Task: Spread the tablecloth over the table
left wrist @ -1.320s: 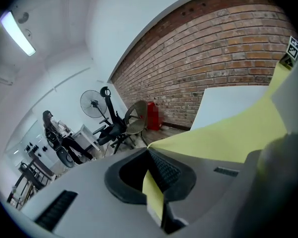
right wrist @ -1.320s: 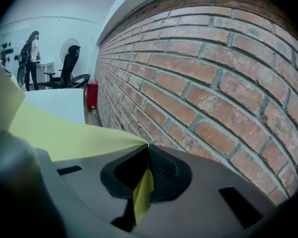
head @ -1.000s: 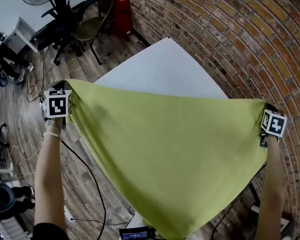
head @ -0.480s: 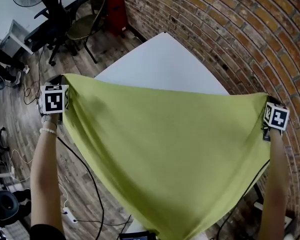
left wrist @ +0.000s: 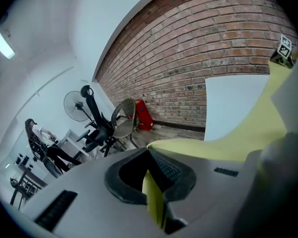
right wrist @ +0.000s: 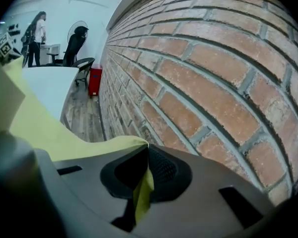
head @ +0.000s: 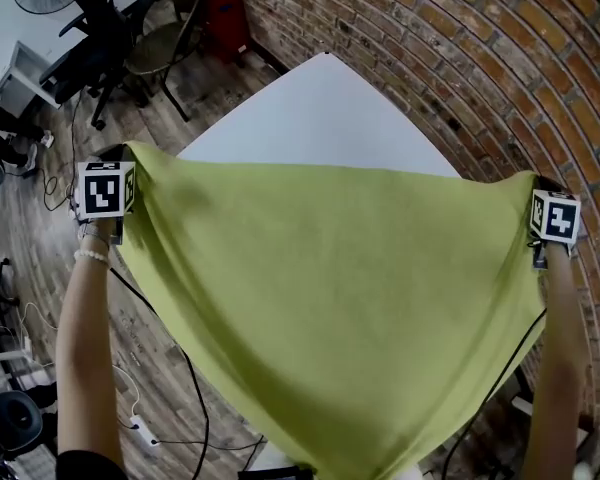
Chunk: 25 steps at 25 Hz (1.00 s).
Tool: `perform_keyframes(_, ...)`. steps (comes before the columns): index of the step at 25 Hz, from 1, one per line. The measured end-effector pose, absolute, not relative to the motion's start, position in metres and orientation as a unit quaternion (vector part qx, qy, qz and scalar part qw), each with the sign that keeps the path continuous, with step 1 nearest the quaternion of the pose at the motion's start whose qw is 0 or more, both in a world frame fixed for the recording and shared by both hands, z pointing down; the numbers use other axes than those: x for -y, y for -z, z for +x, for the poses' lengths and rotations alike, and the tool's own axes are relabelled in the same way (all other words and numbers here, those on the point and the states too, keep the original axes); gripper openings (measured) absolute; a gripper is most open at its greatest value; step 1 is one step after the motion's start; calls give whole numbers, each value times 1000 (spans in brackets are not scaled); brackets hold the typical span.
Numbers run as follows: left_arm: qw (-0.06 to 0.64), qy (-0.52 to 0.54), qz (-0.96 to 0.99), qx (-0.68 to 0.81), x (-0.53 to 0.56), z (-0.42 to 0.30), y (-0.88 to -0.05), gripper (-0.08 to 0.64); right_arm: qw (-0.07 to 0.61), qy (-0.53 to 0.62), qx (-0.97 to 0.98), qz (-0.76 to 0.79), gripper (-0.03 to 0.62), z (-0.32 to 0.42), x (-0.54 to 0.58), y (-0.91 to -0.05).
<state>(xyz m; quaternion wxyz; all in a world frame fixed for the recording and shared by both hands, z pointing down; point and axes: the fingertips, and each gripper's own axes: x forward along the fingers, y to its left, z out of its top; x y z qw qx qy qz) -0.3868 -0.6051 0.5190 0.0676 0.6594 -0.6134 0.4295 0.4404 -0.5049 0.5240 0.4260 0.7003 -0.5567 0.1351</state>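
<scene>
Now left tongs point(left wrist: 150, 168) and right tongs point(right wrist: 146, 175) each pinch a far corner of the green tablecloth point(head: 330, 288), stretched above the white tabletop point(head: 320, 118).

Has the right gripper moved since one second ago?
Yes, slightly. Against the white table, the right gripper has shifted forward along the brick wall, carrying its corner of the yellow-green tablecloth.

A red brick wall point(head: 460, 58) runs tight along my right. On my left the wooden plank floor point(head: 40, 228) lies open, crossed by black cables point(head: 190, 363), with 1 brown wicker chair point(head: 165, 53) farther off. The stretched yellow-green cloth point(head: 330, 298) hangs before the white table top point(head: 320, 118).
</scene>
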Motion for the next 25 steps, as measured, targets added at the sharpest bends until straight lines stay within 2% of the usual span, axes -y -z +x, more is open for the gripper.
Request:
perform_keyframes(9, 78, -472, 654, 586, 592, -387, -553, 23, 458, -171, 568, 662, 46, 422, 493, -556)
perform_keyframes(10, 86, -463, 655, 590, 592, -389, -553, 90, 453, -180, 568, 663, 91, 421, 491, -555)
perform_keyframes(11, 95, -453, 657, 595, 591, -391, -552, 133, 447, -188, 569, 664, 167, 421, 489, -555)
perform_keyframes(13, 115, -433, 657, 606, 587, -398, -549, 172, 436, -195, 573, 666, 194, 419, 486, -554)
perform_keyframes(22, 201, -264, 669, 665, 520, -434, -502, 199, 342, -232, 623, 664, 201, 400, 440, -540)
perform_keyframes(25, 264, -130, 665, 686, 497, -449, -482, 198, 312, -245, 623, 674, 204, 405, 405, -532)
